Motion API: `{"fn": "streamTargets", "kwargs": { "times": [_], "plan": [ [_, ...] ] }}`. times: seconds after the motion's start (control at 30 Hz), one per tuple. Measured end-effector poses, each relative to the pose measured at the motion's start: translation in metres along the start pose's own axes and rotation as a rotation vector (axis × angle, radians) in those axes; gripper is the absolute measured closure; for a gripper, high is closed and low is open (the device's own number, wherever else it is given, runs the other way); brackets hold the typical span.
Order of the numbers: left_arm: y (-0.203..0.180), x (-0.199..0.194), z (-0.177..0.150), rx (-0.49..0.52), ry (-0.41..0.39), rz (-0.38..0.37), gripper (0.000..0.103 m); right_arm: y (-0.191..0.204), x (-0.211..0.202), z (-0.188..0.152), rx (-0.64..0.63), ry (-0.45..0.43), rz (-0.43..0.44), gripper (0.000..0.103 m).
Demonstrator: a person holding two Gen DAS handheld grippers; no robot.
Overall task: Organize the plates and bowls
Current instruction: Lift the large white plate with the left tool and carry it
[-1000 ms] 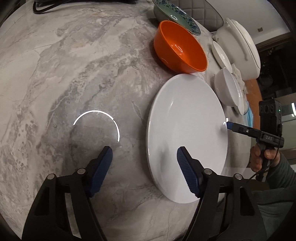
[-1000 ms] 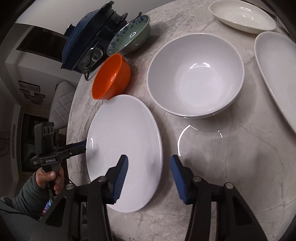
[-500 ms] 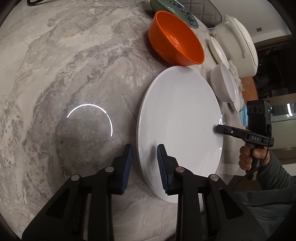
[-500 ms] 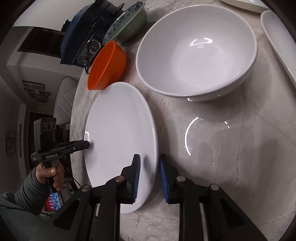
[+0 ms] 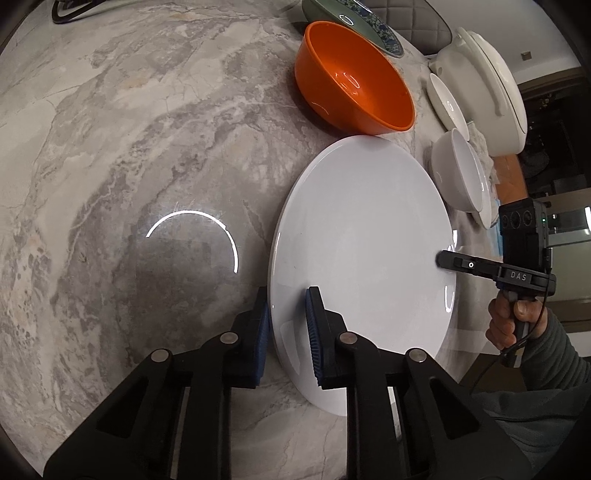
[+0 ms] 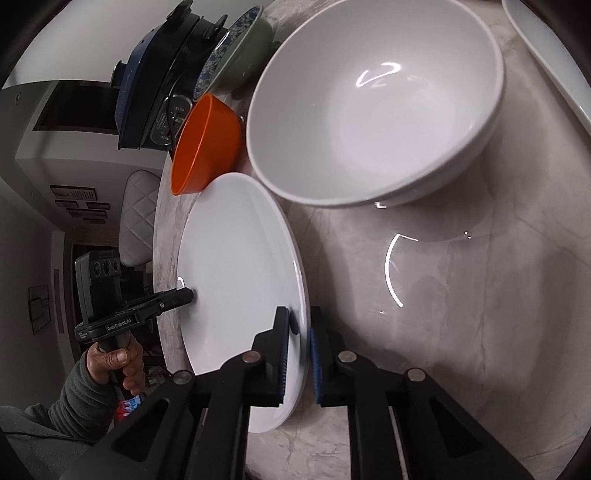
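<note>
Left wrist view, left tongs (image 5: 288, 332): closed on the near rim of the white plate (image 5: 365, 258), one blue pad under the edge, one on the upper face.
Right wrist view, right tongs (image 6: 297, 354): clamped on the opposite rim of the same white plate (image 6: 240, 280), pads either side of the edge.
White plate: held between both tongs at the edge of the marble surface (image 5: 129, 147); whether it is lifted clear or only tilted on the surface is hard to tell.
Other tongs as seen across the plate: the right unit's tip (image 5: 448, 260) touches the far rim in the left view; the left unit's tip (image 6: 181, 295) does so in the right view.
Orange bowl (image 5: 351, 99): upright just beyond the plate, near its far rim.
Green patterned bowl (image 5: 354, 22): behind the orange bowl.
Small white bowls (image 5: 458, 173): beside the plate, towards the surface's edge.
Large white bowl (image 6: 373, 99): next to the plate in the right view, overlapping its rim.
Dark blue appliance (image 6: 155, 92): at the back edge, beside the green bowl.
</note>
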State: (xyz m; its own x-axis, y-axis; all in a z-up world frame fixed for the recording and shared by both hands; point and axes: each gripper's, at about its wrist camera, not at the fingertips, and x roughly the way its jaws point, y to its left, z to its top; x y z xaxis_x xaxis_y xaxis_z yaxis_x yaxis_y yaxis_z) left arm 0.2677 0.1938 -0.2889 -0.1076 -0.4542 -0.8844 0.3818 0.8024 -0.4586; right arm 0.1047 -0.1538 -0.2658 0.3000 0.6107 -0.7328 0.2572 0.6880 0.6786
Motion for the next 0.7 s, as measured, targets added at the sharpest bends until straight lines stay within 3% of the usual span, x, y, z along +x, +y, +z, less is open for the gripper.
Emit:
{"fn": "streamTargets", "kwargs": {
  "times": [0.37,0.7],
  "plan": [
    [-0.016,-0.009,-0.022,-0.05,-0.028,0.0,0.086,0.022,-0.013,-0.012,-0.032,-0.031,-0.04,0.09],
    [-0.083,-0.026,-0.053,-0.027,-0.032,-0.023,0.086,0.027,-0.062,-0.058,0.018,-0.065,-0.048,0.09]
  ]
}}
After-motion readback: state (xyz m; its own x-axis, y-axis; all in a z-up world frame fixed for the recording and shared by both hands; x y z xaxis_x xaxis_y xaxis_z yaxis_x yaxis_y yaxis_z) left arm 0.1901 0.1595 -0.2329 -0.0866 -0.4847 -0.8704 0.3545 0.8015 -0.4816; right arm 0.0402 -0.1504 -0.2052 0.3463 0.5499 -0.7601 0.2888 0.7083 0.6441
